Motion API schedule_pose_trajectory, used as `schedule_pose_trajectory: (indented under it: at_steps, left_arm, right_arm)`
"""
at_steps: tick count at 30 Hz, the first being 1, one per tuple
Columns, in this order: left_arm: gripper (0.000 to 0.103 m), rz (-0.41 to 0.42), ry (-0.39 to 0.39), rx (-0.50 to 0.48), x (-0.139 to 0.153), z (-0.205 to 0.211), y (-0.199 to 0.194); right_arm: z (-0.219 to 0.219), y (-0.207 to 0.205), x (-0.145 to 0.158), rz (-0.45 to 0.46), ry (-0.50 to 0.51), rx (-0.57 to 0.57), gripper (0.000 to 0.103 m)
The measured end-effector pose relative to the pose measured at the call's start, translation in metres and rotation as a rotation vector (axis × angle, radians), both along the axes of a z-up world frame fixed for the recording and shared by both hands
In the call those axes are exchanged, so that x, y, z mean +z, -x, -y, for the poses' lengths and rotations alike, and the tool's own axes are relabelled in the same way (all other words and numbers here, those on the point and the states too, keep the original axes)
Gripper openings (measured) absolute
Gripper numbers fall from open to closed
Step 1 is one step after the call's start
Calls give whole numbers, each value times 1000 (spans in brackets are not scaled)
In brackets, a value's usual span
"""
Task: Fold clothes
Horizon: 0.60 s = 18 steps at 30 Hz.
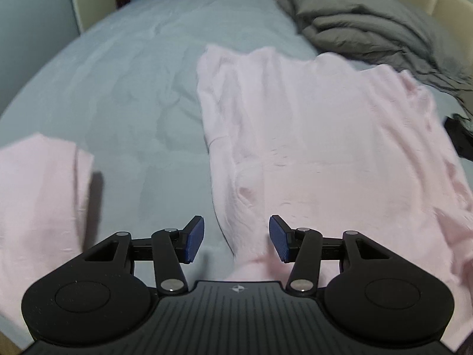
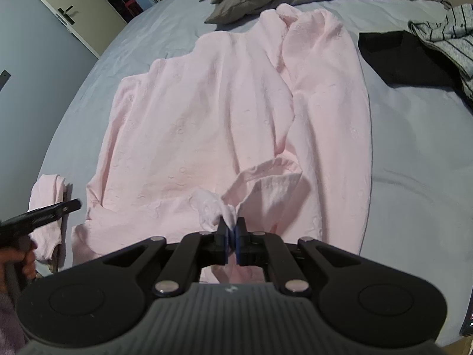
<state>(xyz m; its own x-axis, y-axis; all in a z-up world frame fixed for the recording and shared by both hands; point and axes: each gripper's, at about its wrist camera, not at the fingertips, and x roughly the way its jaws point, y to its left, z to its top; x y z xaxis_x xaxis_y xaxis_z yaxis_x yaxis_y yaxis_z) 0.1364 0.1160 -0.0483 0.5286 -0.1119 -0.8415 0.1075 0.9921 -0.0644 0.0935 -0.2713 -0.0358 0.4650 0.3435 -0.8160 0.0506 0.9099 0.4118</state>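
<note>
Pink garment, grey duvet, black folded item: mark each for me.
pink garment (image 2: 207, 118): right wrist view, flat middle of the cloth.
grey duvet (image 1: 354, 23): left wrist view, top of the heap.
black folded item (image 2: 402, 56): right wrist view, its centre.

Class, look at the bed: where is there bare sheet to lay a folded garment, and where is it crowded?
Bare sheet lies left of the pink garment, up to the wall. It is crowded right of it: grey duvet, black cloth, striped garment.
</note>
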Motion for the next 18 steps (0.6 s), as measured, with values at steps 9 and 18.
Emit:
schedule_pose_trajectory:
  at_steps: [9,18]
  left_arm:
    - [4,-50,144,113,-27,-22,-22]
    - [2,-9,98,252,-21,-49,-12]
  right_arm:
    - [0,-5,-8,-19,0,26,6]
    - [0,-7,-8,-11,-3,20,6]
